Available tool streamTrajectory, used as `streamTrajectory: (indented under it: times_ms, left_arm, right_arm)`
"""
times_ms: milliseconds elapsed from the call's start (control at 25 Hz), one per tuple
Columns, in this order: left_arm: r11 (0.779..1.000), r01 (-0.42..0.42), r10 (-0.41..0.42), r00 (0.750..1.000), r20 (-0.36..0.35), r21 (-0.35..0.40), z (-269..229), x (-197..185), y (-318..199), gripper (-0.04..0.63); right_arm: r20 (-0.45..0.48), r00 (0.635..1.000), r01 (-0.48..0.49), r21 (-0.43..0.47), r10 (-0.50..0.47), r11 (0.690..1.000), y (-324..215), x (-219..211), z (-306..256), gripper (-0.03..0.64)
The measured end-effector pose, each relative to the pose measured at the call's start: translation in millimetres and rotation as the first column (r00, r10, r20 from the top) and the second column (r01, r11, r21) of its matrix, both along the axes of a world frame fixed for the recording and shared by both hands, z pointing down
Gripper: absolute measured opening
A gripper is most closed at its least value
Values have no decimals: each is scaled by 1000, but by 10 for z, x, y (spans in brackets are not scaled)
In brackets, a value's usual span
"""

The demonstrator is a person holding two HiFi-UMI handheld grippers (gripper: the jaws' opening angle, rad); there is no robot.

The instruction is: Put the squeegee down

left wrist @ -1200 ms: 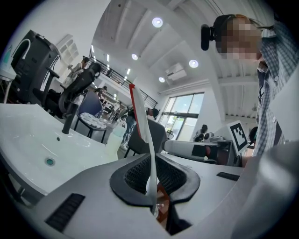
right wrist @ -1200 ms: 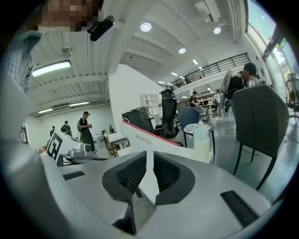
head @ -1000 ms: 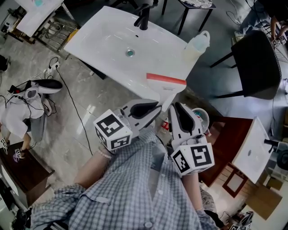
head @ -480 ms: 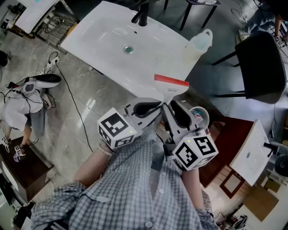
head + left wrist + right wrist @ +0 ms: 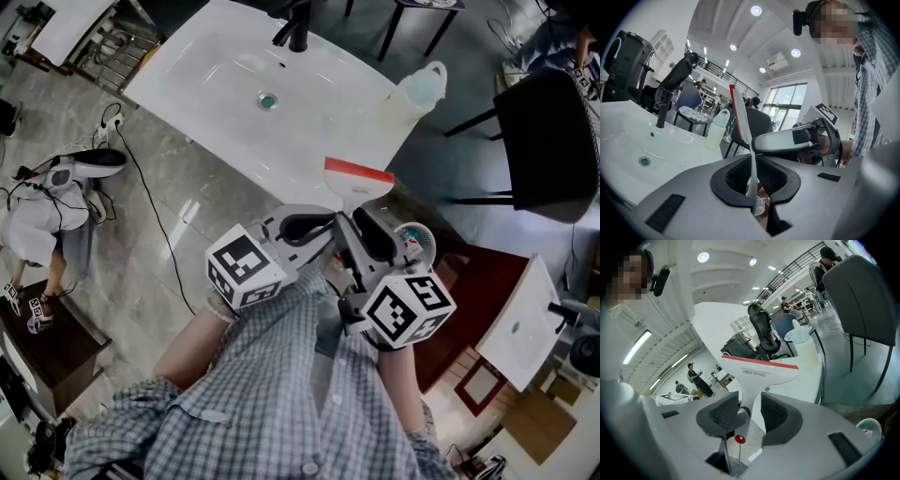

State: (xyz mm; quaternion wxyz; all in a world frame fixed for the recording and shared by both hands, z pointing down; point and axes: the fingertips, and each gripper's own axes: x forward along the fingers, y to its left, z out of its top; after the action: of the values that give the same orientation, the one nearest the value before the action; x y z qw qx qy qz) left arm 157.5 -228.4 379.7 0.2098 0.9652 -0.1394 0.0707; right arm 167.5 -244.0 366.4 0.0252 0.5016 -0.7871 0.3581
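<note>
Only one bit of actual text: a short line of small dark print on the white head of the squeegee [image 5: 759,376], just under its red strip. It's too small and warped to read reliably in the right gripper view. Marker cubes [image 5: 242,267] carry black-and-white square code patterns only, with no letters or digits. Nothing else is legible.

The widest free area is offered by the left and middle of the white worktop [image 5: 197,84], broken only by the drain [image 5: 269,99]. The far edge is obstructed by the black faucet [image 5: 298,33]. The right corner is occupied by a translucent bottle [image 5: 417,94]. The near right edge is taken up by the squeegee [image 5: 356,183]. Passage right of the worktop is narrowed by a black chair [image 5: 548,141].
</note>
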Motion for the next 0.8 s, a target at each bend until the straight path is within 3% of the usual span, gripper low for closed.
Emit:
streamTrajectory:
  times_ms: [200,560,800]
  left_arm:
    - [1000,-16,16,1000,17,5,50,41,-34,34]
    - [1000,-13,11,997,74,27,140,52,-36,37]
    - [997,-34,23,985,173,64,287,79,-14,49]
  right_arm:
    - [-33,999,10,-29,-11,1000,-47,37,66,120]
    - [9,1000,-10,-78,11,997,-49,37,151,101]
    - [1,999,-38,-125,39,991,-47,71,282,95]
